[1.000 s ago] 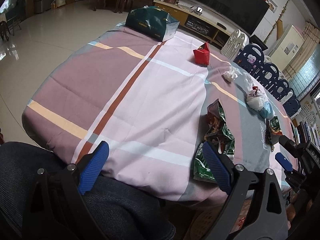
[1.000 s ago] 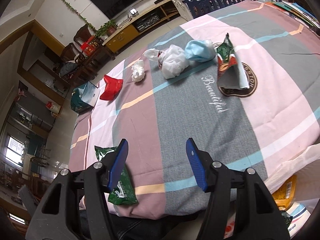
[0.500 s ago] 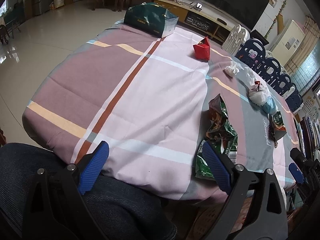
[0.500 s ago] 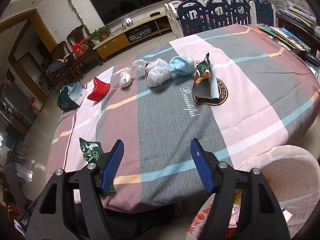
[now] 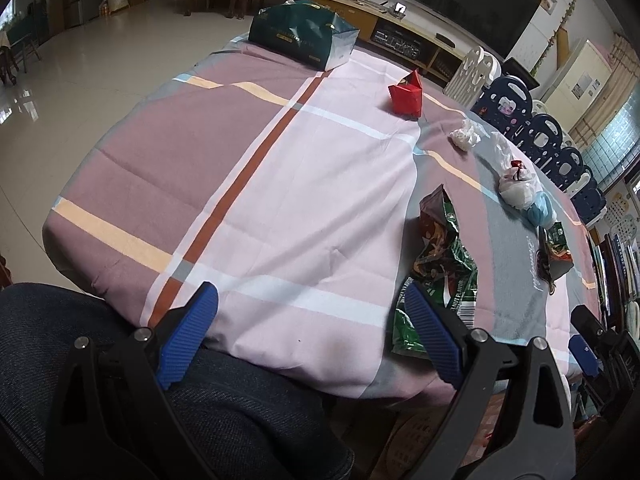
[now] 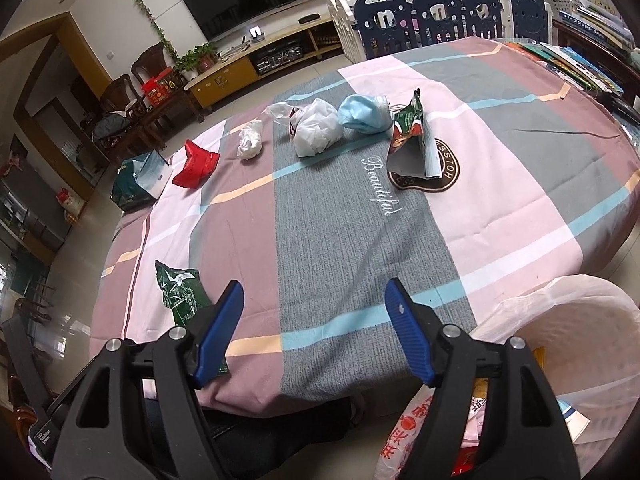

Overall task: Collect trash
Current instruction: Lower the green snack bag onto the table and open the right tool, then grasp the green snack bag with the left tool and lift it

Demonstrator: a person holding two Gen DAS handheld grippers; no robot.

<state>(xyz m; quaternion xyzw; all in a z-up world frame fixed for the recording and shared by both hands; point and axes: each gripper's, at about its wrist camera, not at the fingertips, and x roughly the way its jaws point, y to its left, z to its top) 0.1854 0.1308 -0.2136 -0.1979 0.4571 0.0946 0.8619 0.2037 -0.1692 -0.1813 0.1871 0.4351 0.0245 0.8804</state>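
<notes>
Trash lies on a checked tablecloth (image 6: pixel 352 220). A green snack wrapper (image 6: pixel 180 292) (image 5: pixel 444 272) lies at the near edge. Further off lie a red wrapper (image 6: pixel 196 162) (image 5: pixel 406 94), a white tissue wad (image 6: pixel 250 144) (image 5: pixel 464 138), a white plastic bag (image 6: pixel 316 128) (image 5: pixel 516 188), a blue face mask (image 6: pixel 364 114) (image 5: pixel 540 210) and an upright green-and-silver packet (image 6: pixel 412 144) (image 5: pixel 556 248). My left gripper (image 5: pixel 310 338) is open and empty at the near edge, left of the green wrapper. My right gripper (image 6: pixel 314 334) is open and empty at the near edge.
A bin lined with a white bag (image 6: pixel 560 336) stands off the table's near right corner, with a printed plastic bag (image 6: pixel 412 432) below. A dark green gift bag (image 5: pixel 304 36) (image 6: pixel 138 180) sits at the far end. Books (image 6: pixel 576 64) lie far right. My jeans-clad leg (image 5: pixel 120 360) is under the left gripper.
The right gripper has pulled back and tilted level, bringing the white-lined bin into view at the right. The left gripper has barely moved. Both stay open.
</notes>
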